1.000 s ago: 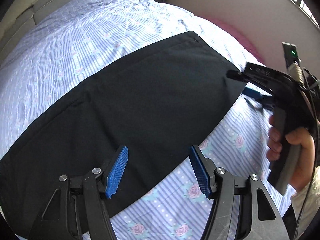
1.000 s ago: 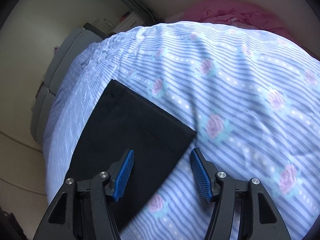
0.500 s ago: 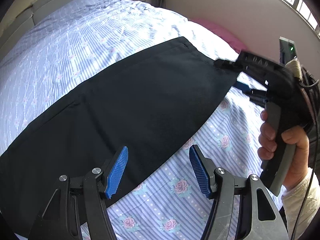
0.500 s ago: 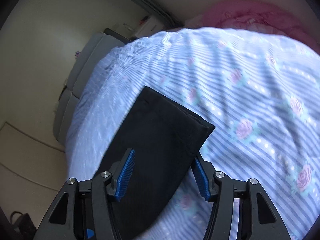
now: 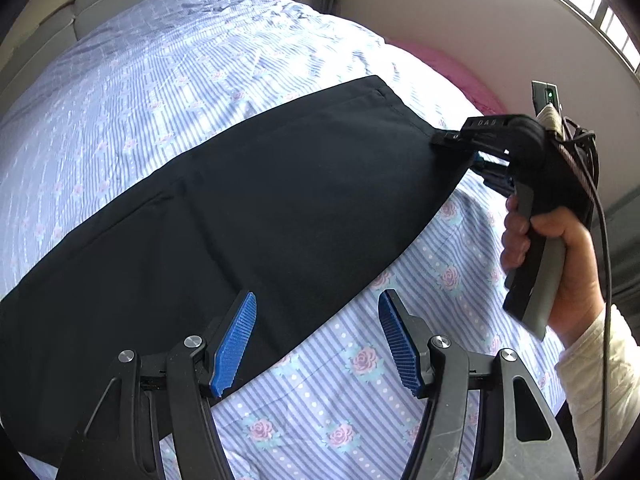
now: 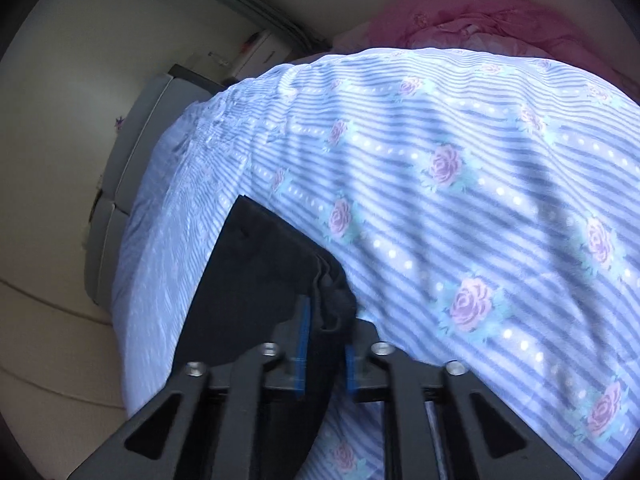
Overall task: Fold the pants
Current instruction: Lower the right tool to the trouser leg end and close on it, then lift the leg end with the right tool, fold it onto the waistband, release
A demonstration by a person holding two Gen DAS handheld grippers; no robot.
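Right fingers (image 6: 298, 344): clamped on a bunched corner of the pants (image 6: 256, 280) — cloth pinched between the blue pads, likely to carry that end over for a fold.
Right gripper (image 5: 474, 152): seen from the left wrist at the far end of the pants, gripped by the right hand (image 5: 560, 256).
Left fingers (image 5: 234, 344): apart, holding nothing, hanging just over the near edge — probably placed to take a second grip.
Pants: black, spread flat lengthwise on the bed (image 5: 200, 80).
Bed: striped rose-print sheet; pink bedding (image 6: 480, 16) beyond.
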